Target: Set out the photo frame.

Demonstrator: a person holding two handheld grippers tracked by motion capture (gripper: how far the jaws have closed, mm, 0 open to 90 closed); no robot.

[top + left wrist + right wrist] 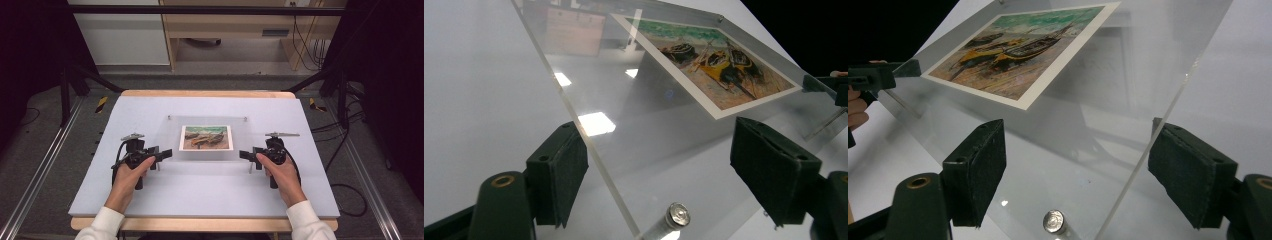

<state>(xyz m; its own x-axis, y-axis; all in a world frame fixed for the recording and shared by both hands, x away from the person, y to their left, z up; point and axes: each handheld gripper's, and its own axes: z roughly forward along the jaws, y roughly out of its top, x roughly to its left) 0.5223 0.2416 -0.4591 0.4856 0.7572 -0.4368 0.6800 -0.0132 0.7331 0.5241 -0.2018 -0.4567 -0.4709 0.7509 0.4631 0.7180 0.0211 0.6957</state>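
Acrylic frame (207,138) with boat print (206,137) lay centred on the foam mat (150,200) in the high view, left gripper (166,153) at its 9 o'clock edge, right gripper (243,155) at 3 o'clock. Left gripper view: jaws wide, straddling the frame (634,145) edge, pads clear. Right gripper view: same, pads off the frame (1088,115).

A lab: black camera frame (200,9) (cables (345,145) trailing) around table (200,190)

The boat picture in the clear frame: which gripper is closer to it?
Left, though only slightly. The left gripper straddles the clear frame's left edge, beside the boat picture. The right gripper straddles the opposite edge, a little farther from the picture.
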